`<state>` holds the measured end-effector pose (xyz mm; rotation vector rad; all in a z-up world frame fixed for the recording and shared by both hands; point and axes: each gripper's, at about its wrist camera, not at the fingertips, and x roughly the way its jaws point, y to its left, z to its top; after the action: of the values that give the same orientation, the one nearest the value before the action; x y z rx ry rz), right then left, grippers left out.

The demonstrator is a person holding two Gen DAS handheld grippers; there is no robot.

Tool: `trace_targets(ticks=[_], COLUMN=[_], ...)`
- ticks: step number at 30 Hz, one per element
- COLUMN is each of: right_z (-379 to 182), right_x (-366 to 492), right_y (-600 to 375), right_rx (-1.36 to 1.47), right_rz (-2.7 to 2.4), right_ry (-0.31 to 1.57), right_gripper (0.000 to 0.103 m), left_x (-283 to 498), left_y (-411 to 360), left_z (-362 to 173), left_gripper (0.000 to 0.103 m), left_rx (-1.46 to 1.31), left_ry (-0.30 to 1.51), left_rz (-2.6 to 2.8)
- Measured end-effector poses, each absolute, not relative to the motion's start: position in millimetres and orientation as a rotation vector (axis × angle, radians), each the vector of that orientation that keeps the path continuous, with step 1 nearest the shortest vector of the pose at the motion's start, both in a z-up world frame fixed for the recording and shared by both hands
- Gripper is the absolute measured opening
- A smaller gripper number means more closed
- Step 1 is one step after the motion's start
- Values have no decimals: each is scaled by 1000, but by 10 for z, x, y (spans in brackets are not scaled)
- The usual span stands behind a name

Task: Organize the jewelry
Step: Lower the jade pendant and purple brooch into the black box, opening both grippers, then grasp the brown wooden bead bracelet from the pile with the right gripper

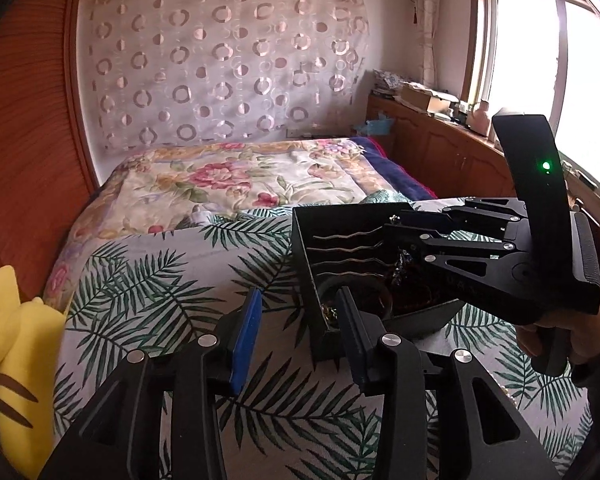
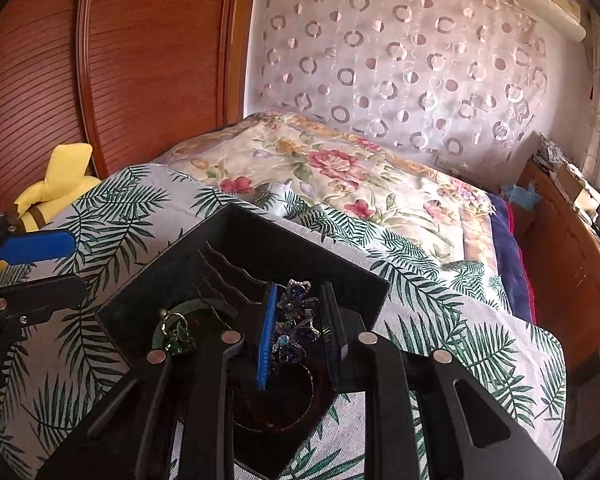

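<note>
A black jewelry box [image 2: 168,280] sits open on a palm-leaf bedspread [image 1: 140,280] on the bed, with wavy slotted ridges along its far inner side.

The right hand-held gripper [image 2: 298,332] reaches down into the box. Between its blue pads [image 2: 267,332] lies a blue beaded ornament [image 2: 296,316], a sparkling flower-like piece. The pads stand close on either side of it, but whether they actually press it or merely flank it is hard to make out, so I cannot tell if it is gripped. Its lower end runs into shadow over a dark ring-shaped bangle [image 2: 276,404], itself partly covered by the gripper frame.

In the box's near-left corner rests a green and gold trinket [image 2: 176,332], small and blurred; its exact form is unclear.

The left hand-held gripper [image 1: 298,336] hovers beside the box with its fingers spread apart, holding nothing. From the left wrist view, the right gripper's body hides most of the box interior, and only glints of jewelry show beneath it. The person's right hand [image 1: 564,340] is cut off at the frame edge.

A yellow plush toy [image 1: 12,360] lies at the bed's left edge, only partly in view.
</note>
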<state>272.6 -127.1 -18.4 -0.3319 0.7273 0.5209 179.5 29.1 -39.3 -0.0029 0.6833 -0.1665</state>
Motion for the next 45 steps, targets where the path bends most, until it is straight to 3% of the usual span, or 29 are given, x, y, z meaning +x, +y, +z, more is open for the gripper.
trace_targets(ticks=[5, 8, 13, 27, 31, 44, 45], right_z=[-157, -88, 42, -261, -361, -502, -497], right_x=[2704, 2646, 2365, 1447, 1349, 1297, 1323], right_y=[-1298, -1355, -1539, -1896, -1874, -1884, -1887], right_rx=[-320, -307, -274, -232, -232, -209, -205], right_rz=[524, 532, 571, 677, 688, 686, 692], right_ry=[727, 706, 678, 770, 799, 853, 857], right_gripper=[26, 39, 39, 39, 30, 27, 23], left_x=[1717, 1661, 1526, 1056, 972, 884, 883], left_y=[294, 304, 324, 123, 91, 80, 83], left_z=[-363, -345, -340, -557, -593, -674, -681], left_gripper=[63, 74, 85, 92, 93, 93, 93], left_rx=[5, 5, -15, -10, -24, -27, -30], left_ry=[652, 641, 631, 663, 670, 682, 683], left_rz=[-151, -145, -149, -211, -229, -240, -241])
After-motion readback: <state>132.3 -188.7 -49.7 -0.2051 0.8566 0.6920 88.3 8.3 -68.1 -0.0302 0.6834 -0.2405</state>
